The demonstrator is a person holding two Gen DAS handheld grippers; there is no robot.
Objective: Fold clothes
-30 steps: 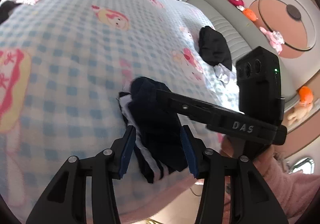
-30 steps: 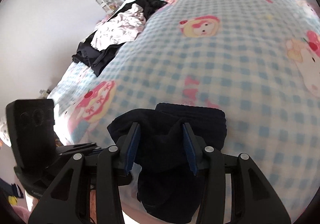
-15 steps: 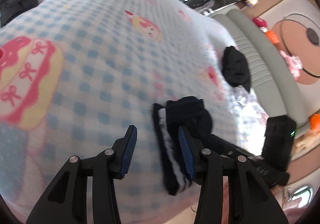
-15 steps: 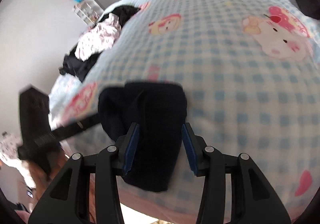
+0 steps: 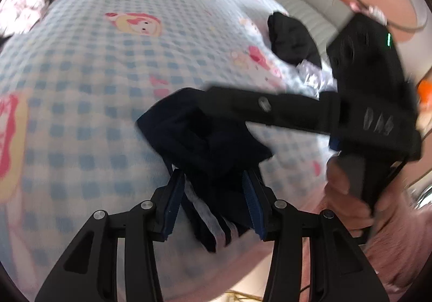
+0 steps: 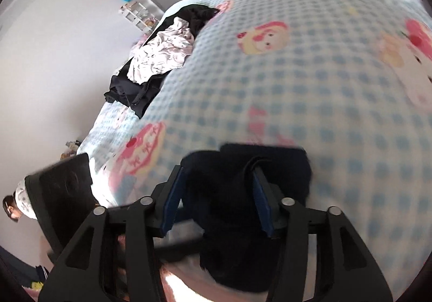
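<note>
At the bed's (image 5: 81, 80) near edge, both the left gripper (image 5: 213, 204) and right gripper (image 6: 216, 198) clamp the folded dark garment (image 5: 205, 140), mid-fold; next, it likely needs laying flat and releasing

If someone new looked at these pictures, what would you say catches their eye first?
Most striking is the dark navy garment bunched at the near edge of the bed, with the left claw and right claw both around it. Next comes the blue-checked cartoon bedspread filling both views. A pile of black and pale pink clothes lies at its far left edge in the right wrist view.
</note>
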